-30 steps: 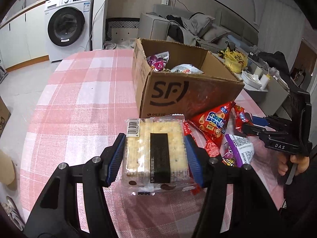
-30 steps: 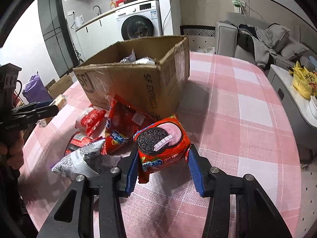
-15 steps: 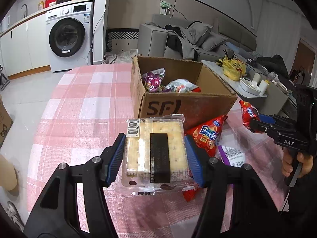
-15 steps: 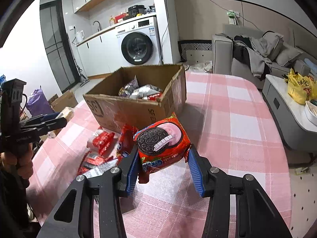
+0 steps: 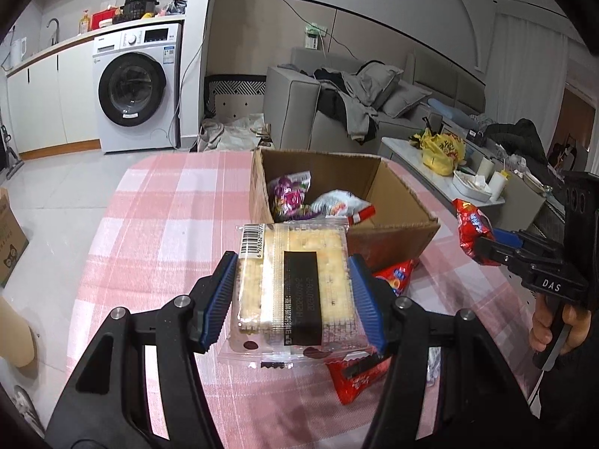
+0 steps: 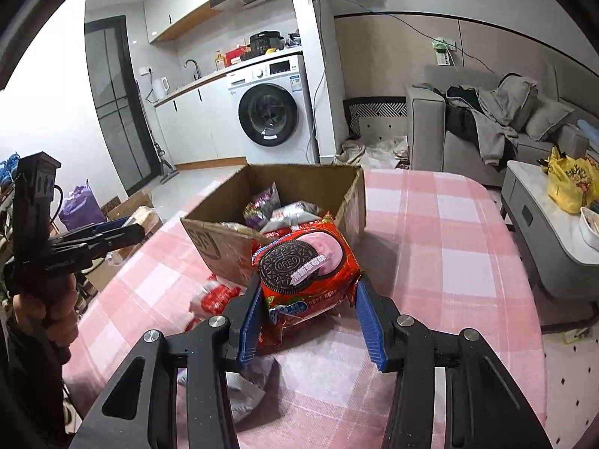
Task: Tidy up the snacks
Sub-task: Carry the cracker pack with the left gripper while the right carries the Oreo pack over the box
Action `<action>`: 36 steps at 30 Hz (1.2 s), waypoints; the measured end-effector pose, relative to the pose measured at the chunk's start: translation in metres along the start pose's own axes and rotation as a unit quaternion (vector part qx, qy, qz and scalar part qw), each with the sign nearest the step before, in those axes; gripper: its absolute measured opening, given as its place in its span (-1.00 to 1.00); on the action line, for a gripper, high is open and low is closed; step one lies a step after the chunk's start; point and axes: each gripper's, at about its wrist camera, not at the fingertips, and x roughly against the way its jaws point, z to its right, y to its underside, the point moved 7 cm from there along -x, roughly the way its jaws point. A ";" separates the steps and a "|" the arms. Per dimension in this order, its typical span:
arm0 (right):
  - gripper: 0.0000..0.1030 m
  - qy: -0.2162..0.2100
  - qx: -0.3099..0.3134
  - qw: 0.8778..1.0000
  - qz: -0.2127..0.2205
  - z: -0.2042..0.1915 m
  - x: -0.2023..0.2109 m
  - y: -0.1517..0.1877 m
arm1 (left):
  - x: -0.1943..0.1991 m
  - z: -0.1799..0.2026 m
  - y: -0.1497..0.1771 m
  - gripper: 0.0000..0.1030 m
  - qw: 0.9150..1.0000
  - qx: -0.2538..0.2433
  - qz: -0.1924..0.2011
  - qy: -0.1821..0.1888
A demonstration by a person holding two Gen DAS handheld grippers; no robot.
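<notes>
Matt brown corrugated cardboard box (image 5: 393, 202), glossy clear plastic cracker pack (image 5: 295, 284), shiny red foil Oreo pack (image 6: 307, 265), woven checked cloth on surface (image 6: 430, 232), ribbed blue rubbery fingers (image 5: 221, 299).

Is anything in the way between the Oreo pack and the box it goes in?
Nothing visible blocks it. The right gripper holds the Oreo pack up off the table, just in front of the cardboard box. The box's top is open, with a few snacks already lying at the bottom.

Soft indoor light, fisheye-warped edges
</notes>
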 end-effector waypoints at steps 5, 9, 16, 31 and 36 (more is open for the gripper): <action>-0.09 -0.008 0.004 1.000 0.008 -0.008 -0.002 -0.016 | -0.001 0.003 -0.017 0.10 1.000 -0.004 0.007 0.002; -0.09 -0.013 0.016 1.000 0.007 -0.016 -0.009 -0.028 | -0.004 0.005 -0.032 0.10 1.000 -0.008 0.013 0.003; -0.09 -0.020 0.017 1.000 0.005 -0.022 -0.027 -0.042 | -0.017 0.011 -0.054 0.10 1.000 -0.005 0.019 0.007; -0.09 -0.019 0.007 1.000 -0.007 -0.018 -0.058 -0.058 | -0.056 0.021 -0.085 0.10 1.000 -0.022 0.018 0.011; -0.09 -0.019 0.013 1.000 -0.017 -0.019 -0.067 -0.056 | -0.077 0.030 -0.092 0.10 0.999 -0.034 0.016 0.012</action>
